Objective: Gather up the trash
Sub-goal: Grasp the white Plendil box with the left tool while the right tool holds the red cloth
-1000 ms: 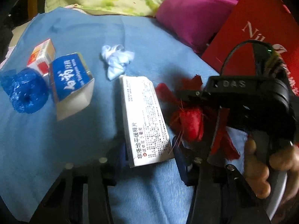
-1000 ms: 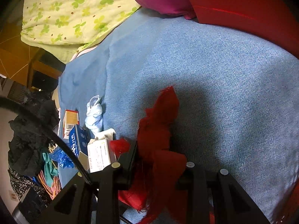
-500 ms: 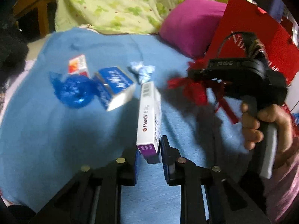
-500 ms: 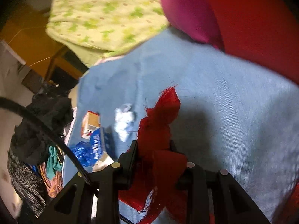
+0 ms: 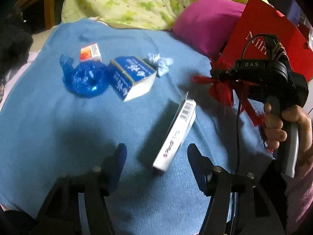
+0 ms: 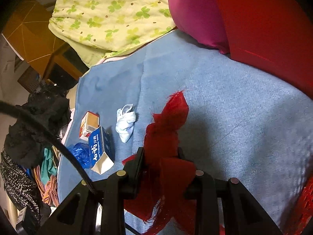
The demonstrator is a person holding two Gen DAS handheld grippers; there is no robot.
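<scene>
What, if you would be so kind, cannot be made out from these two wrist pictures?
- White medicine box, left wrist view: motion blur smears its side print; whether it rests on the blue sheet or is falling is unclear.
- Red cloth scrap, right wrist view: its lower end is hidden behind the right gripper.
- Red bag: cut off by the frame edge; lettering incomplete.
- Blue plastic wad, right wrist view: partly hidden by the toothpaste box.
</scene>
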